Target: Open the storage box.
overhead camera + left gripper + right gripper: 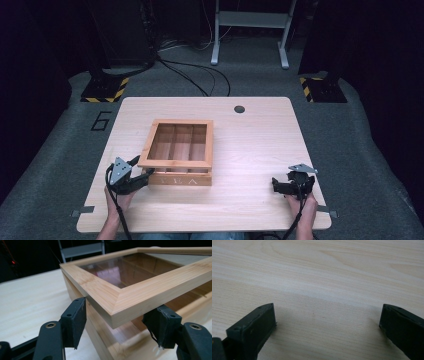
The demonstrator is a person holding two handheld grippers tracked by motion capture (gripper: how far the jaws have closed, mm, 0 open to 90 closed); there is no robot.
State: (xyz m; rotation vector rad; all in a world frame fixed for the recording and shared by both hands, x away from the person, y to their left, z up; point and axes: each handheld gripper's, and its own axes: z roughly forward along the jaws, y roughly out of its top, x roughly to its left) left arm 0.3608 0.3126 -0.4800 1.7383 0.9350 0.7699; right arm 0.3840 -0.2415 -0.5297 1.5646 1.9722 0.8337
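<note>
Pale wood tabletop point(250, 150): left tool point(117, 322) spread wide astride raised glass-paned lid corner of wooden tea box point(180, 150); may slip, slam. Right tool point(327, 327) released, idle.

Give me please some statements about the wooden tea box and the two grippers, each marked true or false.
1. The lid of the wooden tea box is raised slightly above the box body. True.
2. The left gripper has its jaws apart around the lid's near corner. True.
3. The right gripper is holding the box. False: it is over the bare table, far from the box, with its jaws open.
4. The lid is solid wood. False: it is a wooden frame with a clear window through which the compartments show.
5. The box carries the letters TEA on its front. True.
</note>
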